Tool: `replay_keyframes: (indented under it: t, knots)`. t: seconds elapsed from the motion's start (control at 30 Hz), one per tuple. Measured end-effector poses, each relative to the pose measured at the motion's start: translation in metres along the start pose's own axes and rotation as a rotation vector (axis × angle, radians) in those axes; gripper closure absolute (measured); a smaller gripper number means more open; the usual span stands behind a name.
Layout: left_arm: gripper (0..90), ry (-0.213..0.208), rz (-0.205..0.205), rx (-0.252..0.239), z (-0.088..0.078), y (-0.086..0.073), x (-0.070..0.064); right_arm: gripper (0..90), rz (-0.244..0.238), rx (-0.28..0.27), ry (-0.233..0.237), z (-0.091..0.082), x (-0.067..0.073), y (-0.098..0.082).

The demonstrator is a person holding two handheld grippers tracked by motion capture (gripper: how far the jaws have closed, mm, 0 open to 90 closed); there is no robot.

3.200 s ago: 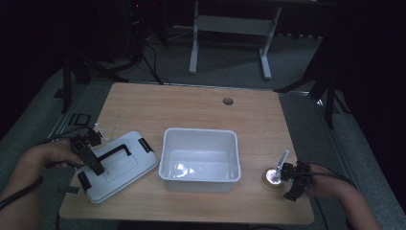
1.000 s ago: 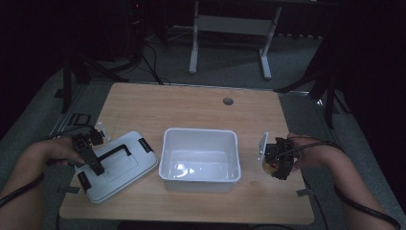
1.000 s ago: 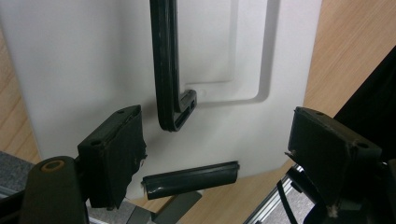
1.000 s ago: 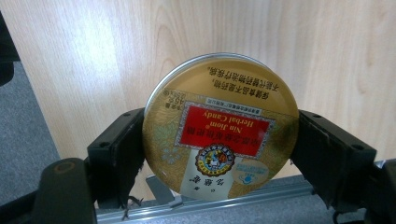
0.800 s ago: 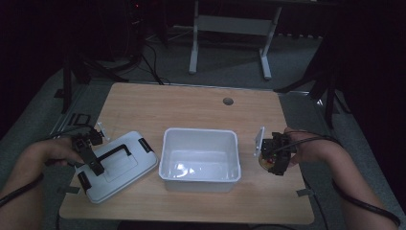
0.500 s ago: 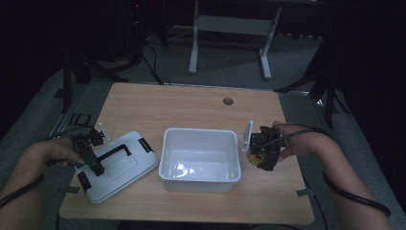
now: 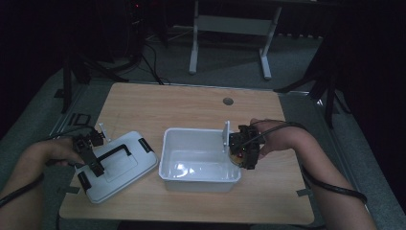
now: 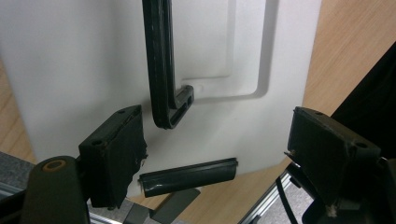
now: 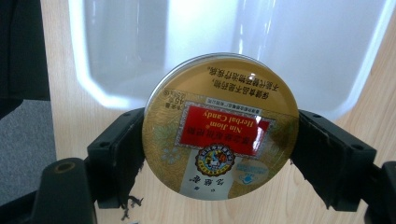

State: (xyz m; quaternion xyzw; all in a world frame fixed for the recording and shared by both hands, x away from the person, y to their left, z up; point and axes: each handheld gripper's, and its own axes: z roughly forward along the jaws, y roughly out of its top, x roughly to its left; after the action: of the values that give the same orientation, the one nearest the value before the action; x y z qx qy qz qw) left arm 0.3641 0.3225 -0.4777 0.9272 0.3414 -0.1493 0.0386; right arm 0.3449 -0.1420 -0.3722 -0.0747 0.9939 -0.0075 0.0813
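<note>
My right gripper point(image 7: 242, 152) is shut on a round gold tin point(image 9: 220, 126) with a red label, holding it by its sides over the right rim of the white plastic box point(image 7: 170, 158). In the right gripper view the box point(image 9: 322, 51) lies just beyond the tin. The white lid point(image 7: 122, 167) with a black handle point(image 8: 163, 70) lies flat on the table left of the box. My left gripper point(image 7: 88, 152) hovers open over the lid's left end, its jaws either side of a black latch point(image 8: 187, 176).
A wooden table point(image 7: 191, 105) carries everything; a small round hole point(image 7: 228, 101) sits near its far edge. Metal rails point(image 7: 79, 119) run along the table's left side. A desk frame point(image 7: 230, 33) stands on the floor beyond.
My right gripper lifted the tin from the table's front right and carried it left to the box's right rim. The left gripper stayed over the lid.
</note>
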Motion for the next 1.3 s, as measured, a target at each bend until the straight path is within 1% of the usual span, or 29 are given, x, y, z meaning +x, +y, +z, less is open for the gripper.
replay_keyframes:
  t: [0.03, 0.07, 0.1, 0.13, 0.17, 0.27, 0.4, 0.43, 0.53, 0.7, 0.77, 0.8, 0.83, 0.9, 1.0, 1.2, 1.3]
  knots:
    - [18.3, 0.000, 0.000, 0.000, 0.000, 0.000, 0.000, 20.9, 0.000, 0.000, 0.000, 0.000, 0.000, 0.000]
    - [18.3, -0.001, 0.002, 0.001, 0.000, 0.001, 0.000, 20.9, -0.021, -0.002, -0.003, 0.001, -0.001, 0.006]
    - [18.3, -0.001, 0.002, 0.001, 0.000, 0.001, 0.000, 20.9, -0.021, -0.002, -0.003, 0.001, -0.001, 0.006]
    - [18.3, -0.003, 0.002, 0.000, 0.000, 0.001, 0.000, 20.9, -0.034, -0.011, 0.000, 0.003, -0.002, 0.011]
    - [18.3, -0.003, 0.002, 0.000, 0.000, 0.001, -0.001, 20.9, -0.034, -0.011, 0.000, 0.003, -0.002, 0.011]
    - [18.3, -0.002, 0.002, 0.001, 0.001, 0.001, -0.001, 20.9, -0.057, -0.015, 0.008, 0.010, -0.004, 0.020]
    - [18.3, 0.000, 0.002, 0.003, 0.001, 0.001, -0.001, 20.9, -0.063, -0.017, 0.017, 0.016, -0.006, 0.026]
    - [18.3, 0.002, 0.000, 0.006, 0.001, 0.001, -0.001, 20.9, -0.067, -0.031, 0.017, 0.017, -0.008, 0.029]
    - [18.3, 0.001, 0.001, 0.006, 0.001, 0.001, -0.001, 20.9, -0.072, -0.041, 0.014, 0.019, -0.010, 0.034]
    - [18.3, -0.002, -0.001, 0.009, 0.001, 0.000, 0.001, 20.9, -0.085, -0.030, 0.022, 0.022, -0.010, 0.041]
    - [18.3, 0.000, -0.003, 0.011, 0.001, 0.000, 0.001, 21.0, -0.085, -0.030, 0.019, 0.024, -0.011, 0.042]
    - [18.3, -0.002, -0.001, 0.012, 0.001, 0.000, 0.000, 20.9, -0.081, -0.028, 0.027, 0.025, -0.012, 0.043]
    - [18.3, 0.000, -0.001, 0.012, 0.001, 0.000, 0.000, 20.9, -0.085, -0.019, 0.035, 0.031, -0.012, 0.045]
    - [18.3, 0.000, -0.001, 0.012, 0.001, -0.001, 0.001, 20.9, -0.088, -0.018, 0.050, 0.038, -0.011, 0.047]
    - [18.3, 0.000, -0.003, 0.014, 0.002, -0.001, 0.001, 20.9, -0.087, -0.005, 0.062, 0.048, -0.012, 0.048]
    - [18.4, -0.002, -0.006, 0.023, 0.004, -0.002, 0.002, 20.9, -0.089, -0.004, 0.095, 0.067, -0.013, 0.050]
    - [18.5, -0.003, -0.004, 0.026, 0.005, -0.002, 0.002, 20.9, -0.076, 0.004, 0.106, 0.076, -0.015, 0.050]
